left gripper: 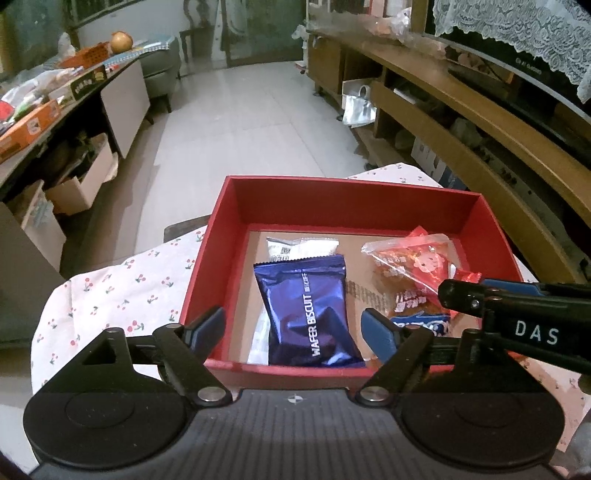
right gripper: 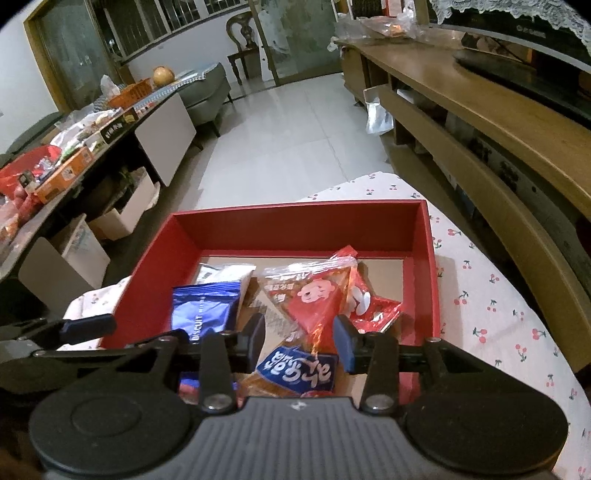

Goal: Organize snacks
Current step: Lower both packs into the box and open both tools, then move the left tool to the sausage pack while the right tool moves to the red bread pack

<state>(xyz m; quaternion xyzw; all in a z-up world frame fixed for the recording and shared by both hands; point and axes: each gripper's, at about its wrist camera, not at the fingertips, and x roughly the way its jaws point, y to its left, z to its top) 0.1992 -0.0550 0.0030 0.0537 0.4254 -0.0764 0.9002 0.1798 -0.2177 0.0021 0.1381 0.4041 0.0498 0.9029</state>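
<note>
White cloth printed with red cherries [right gripper: 491,295], draped under everything near. Pale tiled floor [left gripper: 258,122] beyond, with a long wooden shelf unit [right gripper: 480,110] along the right, lace cover [left gripper: 509,26] hanging over a dark screen above it. On the left, a cluttered dark sideboard [right gripper: 122,122] bearing an orange basket [right gripper: 131,91] and a round yellowish fruit [right gripper: 163,76]; grey armchair [right gripper: 207,92] behind.

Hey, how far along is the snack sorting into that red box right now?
Done: the red box already holds a blue wafer biscuit pack, a white packet under it, and red and clear snack bags.
In hand: nothing; the left gripper and right gripper are both open above the box.
Left: more snacks seem to sit on the side table, though whether they belong to this job is unclear.
</note>
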